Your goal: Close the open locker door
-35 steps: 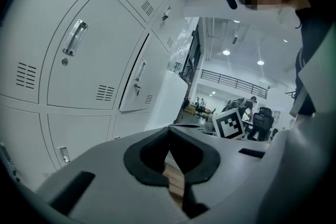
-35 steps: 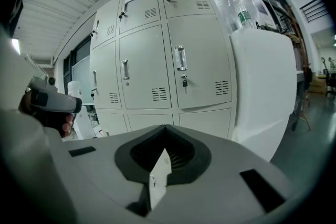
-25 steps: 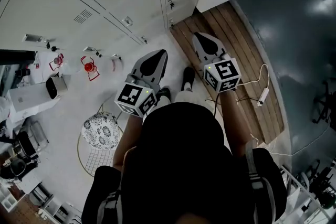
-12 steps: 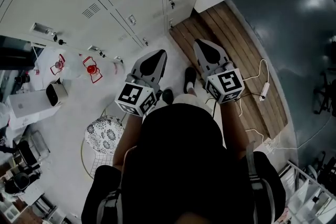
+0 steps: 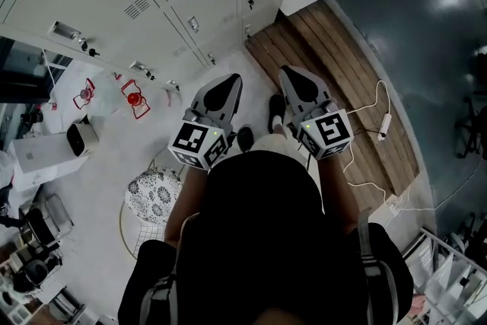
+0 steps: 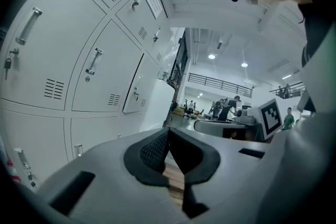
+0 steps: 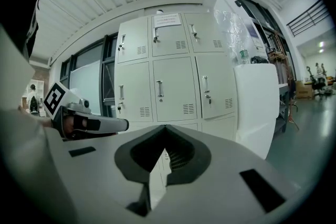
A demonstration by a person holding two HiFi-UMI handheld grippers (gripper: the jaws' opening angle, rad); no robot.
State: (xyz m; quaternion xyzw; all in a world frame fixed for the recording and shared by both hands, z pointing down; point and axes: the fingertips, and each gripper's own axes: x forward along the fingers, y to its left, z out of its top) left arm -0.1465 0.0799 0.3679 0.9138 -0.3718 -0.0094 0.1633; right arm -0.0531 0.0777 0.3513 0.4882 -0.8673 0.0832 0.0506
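Head view looks straight down on a person standing before a bank of white lockers (image 5: pixel 114 4), which fills the frame from 10 to 12 o'clock. Both tools are held out side by side. The left gripper (image 5: pixel 228 81) points toward 12 o'clock and the right gripper (image 5: pixel 291 74) lies just beside it at 3 o'clock. Each gripper's own view shows its jaws clenched tip to tip, with nothing between them.

In the left gripper view, the locker door (image 6: pixel 134 86) sits at about 10 o'clock from the jaw tips. It is well apart from them, seems to stand slightly out from its frame, and is next to a white cabinet (image 6: pixel 157 105). A wooden platform (image 5: pixel 342 65) runs off toward 2 o'clock on the floor. A round patterned stool (image 5: pixel 148 190) sits at 8 o'clock of the left gripper.
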